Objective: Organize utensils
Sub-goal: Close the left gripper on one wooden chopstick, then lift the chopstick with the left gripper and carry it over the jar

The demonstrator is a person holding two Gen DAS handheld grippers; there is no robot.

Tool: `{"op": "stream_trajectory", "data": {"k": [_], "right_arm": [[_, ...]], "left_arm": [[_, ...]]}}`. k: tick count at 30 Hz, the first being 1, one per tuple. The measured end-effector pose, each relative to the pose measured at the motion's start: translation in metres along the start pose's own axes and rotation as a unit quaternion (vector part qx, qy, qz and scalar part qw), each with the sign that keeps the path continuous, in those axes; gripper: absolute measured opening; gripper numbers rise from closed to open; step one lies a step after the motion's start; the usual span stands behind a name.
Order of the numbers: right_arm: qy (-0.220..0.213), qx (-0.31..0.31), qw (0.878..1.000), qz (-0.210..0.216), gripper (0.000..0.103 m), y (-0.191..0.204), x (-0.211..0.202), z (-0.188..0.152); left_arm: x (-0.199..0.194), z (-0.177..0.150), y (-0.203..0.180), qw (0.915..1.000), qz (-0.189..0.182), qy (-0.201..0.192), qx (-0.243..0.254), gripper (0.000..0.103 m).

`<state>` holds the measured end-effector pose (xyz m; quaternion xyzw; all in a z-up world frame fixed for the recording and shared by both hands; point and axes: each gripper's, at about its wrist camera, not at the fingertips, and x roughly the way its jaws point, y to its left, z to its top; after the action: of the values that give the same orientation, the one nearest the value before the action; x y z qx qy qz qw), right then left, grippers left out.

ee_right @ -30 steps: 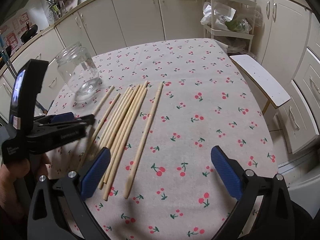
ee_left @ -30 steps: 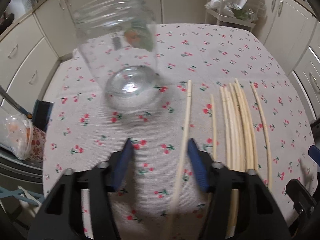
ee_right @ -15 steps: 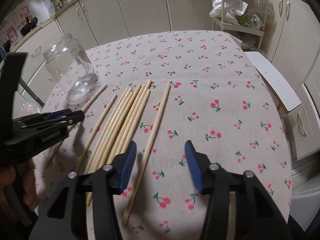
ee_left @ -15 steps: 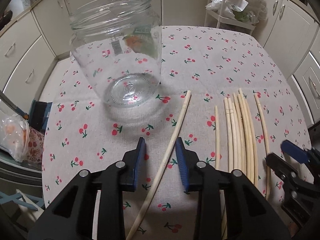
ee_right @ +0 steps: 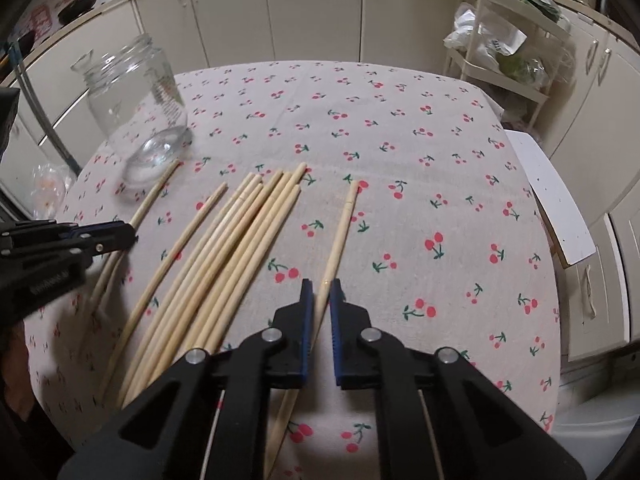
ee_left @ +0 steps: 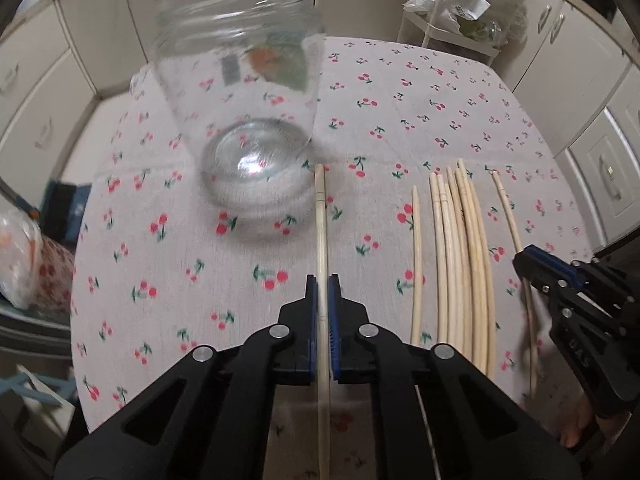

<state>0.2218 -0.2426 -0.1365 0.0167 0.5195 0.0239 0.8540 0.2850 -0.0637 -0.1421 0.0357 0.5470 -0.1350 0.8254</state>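
A clear glass jar (ee_left: 240, 92) stands empty at the table's far left, also seen as the jar (ee_right: 136, 104) in the right wrist view. Pale wooden chopsticks lie in a row on the cloth. My left gripper (ee_left: 323, 280) is closing its jaws, and its blue pads press the leftmost chopstick (ee_left: 321, 220), whose tip reaches the jar's base. My right gripper (ee_right: 320, 284) is closing its jaws around the rightmost chopstick (ee_right: 342, 228), which runs between the pads. Several more chopsticks (ee_right: 240, 248) lie bundled between the two grippers.
The cherry-print tablecloth (ee_right: 400, 120) covers the whole table. A white stool (ee_right: 556, 208) stands off the right edge, and a white rack with bags (ee_right: 500, 52) at the back right. Cream cabinets line the walls. A plastic bag (ee_left: 20, 260) sits off the left edge.
Both grippers went from wide open to closed, each around one chopstick. The right gripper shifted left and lower onto the rightmost chopstick. The left gripper stayed in place.
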Motion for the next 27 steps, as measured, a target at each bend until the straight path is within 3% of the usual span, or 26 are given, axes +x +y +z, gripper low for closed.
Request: {"op": "stream_trajectory", "data": {"k": [11,15,17,18,21,25,27], "right_arm": [[0.015,0.011,1.000,0.011,0.010,-0.002,0.004,0.007],[0.017,0.006,1.000,0.011,0.026,0.000,0.007,0.012],[0.015,-0.001,1.000,0.005,0.025,0.003,0.008,0.012],[0.014,-0.006,1.000,0.000,0.024,0.004,0.008,0.012],[0.012,-0.003,1.000,0.002,0.006,0.002,0.008,0.011],[0.013,0.020,0.999,0.024,0.006,-0.007,0.004,0.008],[-0.004,0.034,0.998,0.045,0.006,-0.009,-0.007,0.004]], "left_arm": [[-0.003,0.015,-0.005,0.9997,0.014,-0.014,0.016,0.005],[0.003,0.020,0.000,0.9997,0.018,-0.010,0.011,0.006],[0.007,0.021,0.000,0.9997,0.019,-0.006,0.013,0.006],[0.010,0.021,0.000,0.9996,0.023,-0.004,0.016,0.006],[0.010,0.021,-0.005,0.9989,0.029,-0.009,0.036,0.005],[0.007,0.017,-0.008,0.9989,0.013,-0.010,0.044,0.005],[-0.010,0.013,-0.001,0.9989,-0.005,-0.033,0.033,0.005]]}}
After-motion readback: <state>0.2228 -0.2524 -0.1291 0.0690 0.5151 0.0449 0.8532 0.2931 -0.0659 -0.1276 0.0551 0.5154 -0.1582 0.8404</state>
